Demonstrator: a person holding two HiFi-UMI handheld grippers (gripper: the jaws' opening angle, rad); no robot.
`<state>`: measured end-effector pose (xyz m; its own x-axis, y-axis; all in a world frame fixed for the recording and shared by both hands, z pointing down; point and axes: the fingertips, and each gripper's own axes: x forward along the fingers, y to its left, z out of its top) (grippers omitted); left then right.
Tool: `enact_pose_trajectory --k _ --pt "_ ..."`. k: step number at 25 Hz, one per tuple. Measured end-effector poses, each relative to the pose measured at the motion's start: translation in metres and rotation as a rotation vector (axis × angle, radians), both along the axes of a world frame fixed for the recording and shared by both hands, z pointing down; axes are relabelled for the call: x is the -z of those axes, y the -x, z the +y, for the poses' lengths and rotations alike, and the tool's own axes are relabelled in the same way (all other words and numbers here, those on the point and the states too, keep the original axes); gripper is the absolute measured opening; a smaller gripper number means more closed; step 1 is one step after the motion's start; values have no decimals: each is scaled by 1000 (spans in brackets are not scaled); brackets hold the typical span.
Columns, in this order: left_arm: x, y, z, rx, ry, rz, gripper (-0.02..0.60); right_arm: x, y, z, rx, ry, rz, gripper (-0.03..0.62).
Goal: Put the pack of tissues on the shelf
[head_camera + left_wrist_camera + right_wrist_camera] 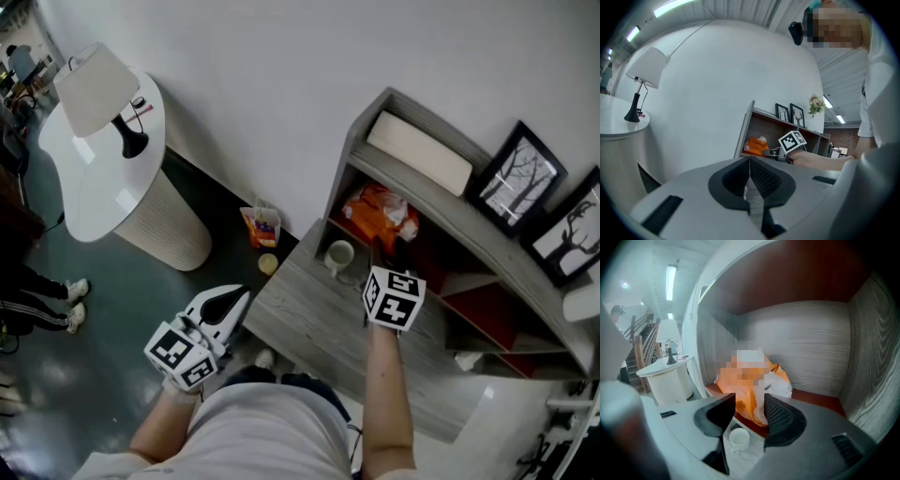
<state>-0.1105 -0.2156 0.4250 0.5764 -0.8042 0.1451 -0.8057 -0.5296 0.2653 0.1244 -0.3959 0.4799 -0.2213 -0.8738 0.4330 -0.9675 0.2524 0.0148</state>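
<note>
Tissues first: the orange pack of tissues [380, 214] is already lying on the shelf [441, 208], in the left end compartment, close to that compartment's front edge and left wall. Now from the tongs outward. The right gripper [382, 247] reaches in at the compartment's mouth with its jaws wide apart. In the right gripper view, the right gripper [750, 401] shows both pads clear of the pack of tissues [740, 385], which sits just beyond the tips, nothing pinched. The left gripper [234, 300] hangs off the desk's near left corner, and in the left gripper view the left gripper [750, 164] has its jaws closed together on nothing. Idle, that one.

Right below the open jaws, a white cup [739, 438] stands on the desk [309, 323], hard by the foot of the shelf's left wall. Up on the shelf's top board lies a long white box [419, 150], with two framed pictures [517, 176] further toward its right end.

My read: this is the let-go, and the placing looks all but done. Next move calls for a straight pull back out of the compartment, jaws kept wide so they don't drag the soft wrapper over the front edge, and high enough to miss that cup.
</note>
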Motion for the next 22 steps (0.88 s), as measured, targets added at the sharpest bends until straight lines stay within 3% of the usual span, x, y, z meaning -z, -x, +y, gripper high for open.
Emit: enact_pose_trajectory --k 12,18,22 --pt "3 -11 3 -50 -8 13 17 28 -6 27 -9 -55 -24 175" --pt "4 -33 0 -125 -18 26 17 55 -11 60 9 -127 -95 83" --pt "7 -55 -3 -194 -28 35 17 69 -20 86 21 -165 -129 58"
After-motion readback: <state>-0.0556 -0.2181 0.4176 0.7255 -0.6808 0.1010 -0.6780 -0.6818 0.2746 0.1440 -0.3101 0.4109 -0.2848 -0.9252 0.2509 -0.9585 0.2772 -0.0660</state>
